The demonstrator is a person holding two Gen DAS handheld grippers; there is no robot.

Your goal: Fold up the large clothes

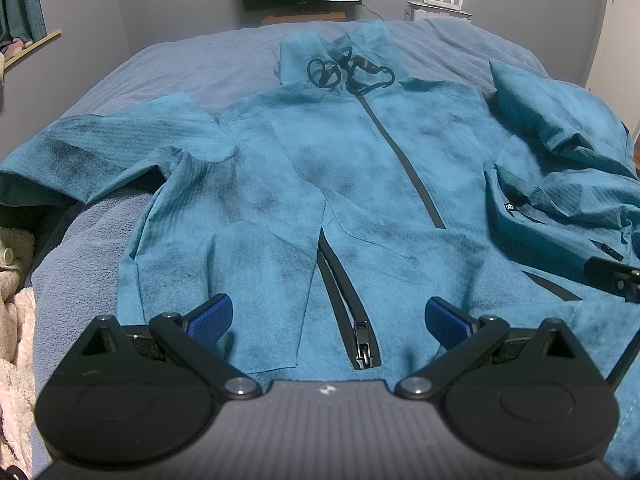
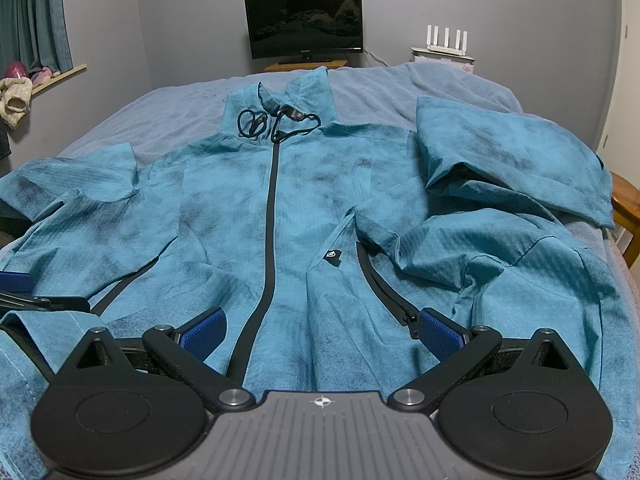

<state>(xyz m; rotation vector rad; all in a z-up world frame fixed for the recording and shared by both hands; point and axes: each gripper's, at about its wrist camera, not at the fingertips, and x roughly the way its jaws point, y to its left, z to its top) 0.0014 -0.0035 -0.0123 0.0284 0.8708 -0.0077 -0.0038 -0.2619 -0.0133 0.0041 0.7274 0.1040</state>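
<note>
- Lying front-up across a bed (image 1: pixel 200 60) covered in a pale blue blanket, a teal jacket (image 1: pixel 360 152) fills both wrist views, its collar toward the far wall and its hem nearest the cameras.
- A dark front zipper (image 2: pixel 272 220) runs down the chest, and black drawcords (image 1: pixel 348 72) loop at the collar.
- The jacket's sleeve on the left side of the frames (image 1: pixel 100 144) lies spread outward and fairly flat; the sleeve on the right side (image 2: pixel 512 160) is bunched and folded over itself.
- The left claw (image 1: pixel 328 316) stands wide above the hem, its blue pads (image 1: pixel 210 314) apart with nothing between them; a pocket zipper and its pull (image 1: pixel 362 344) show in the gap.
- The right claw (image 2: pixel 324 330) is likewise spread wide over the lower front, gripping nothing, with the main zipper passing between its pads (image 2: pixel 438 334).
- A small dark logo tag (image 2: pixel 333 255) sits on the chest, right of the front zipper.
- Part of the right claw shows at the right edge of the left wrist view, and part of the left claw at the left edge of the right wrist view, both low over the fabric.
- Beyond the bed, a dark monitor (image 2: pixel 304 22) stands on a wooden stand against a grey wall, a white router (image 2: pixel 446 42) to its right, and teal curtains (image 2: pixel 36 12) hang at the left.
</note>
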